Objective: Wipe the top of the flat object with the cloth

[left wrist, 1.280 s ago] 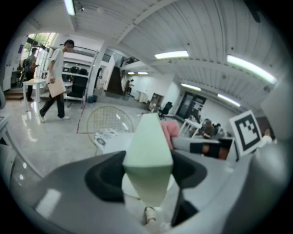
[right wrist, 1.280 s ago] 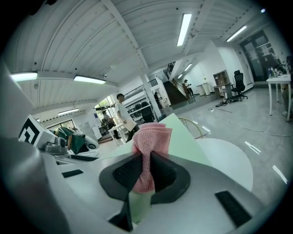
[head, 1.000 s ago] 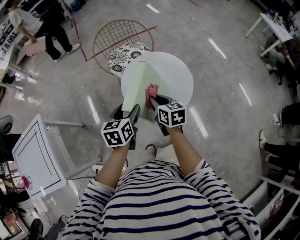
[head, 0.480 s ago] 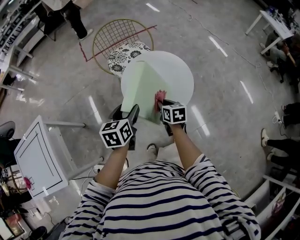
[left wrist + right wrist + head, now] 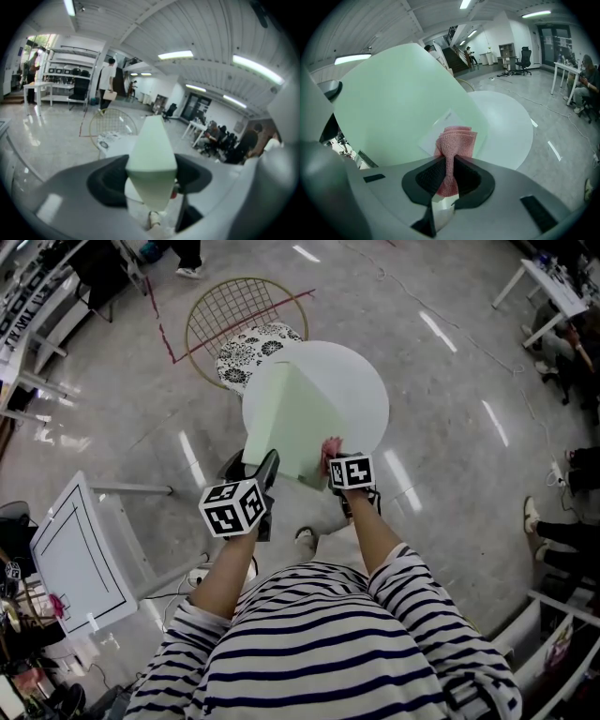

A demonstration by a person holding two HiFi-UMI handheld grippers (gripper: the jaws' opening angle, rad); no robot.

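The left gripper (image 5: 267,468) is clamping its jaws on the near left corner of the pale green flat board (image 5: 292,413), which is spreading over the round white table (image 5: 361,381) beneath it. The right gripper (image 5: 335,463) is pinching a pink cloth (image 5: 331,447) tight between closed jaws, the cloth bunching just ahead of them and touching the board's near right edge. Both bare forearms are reaching forward from striped sleeves toward the board, the right gripper angling down more steeply than the left
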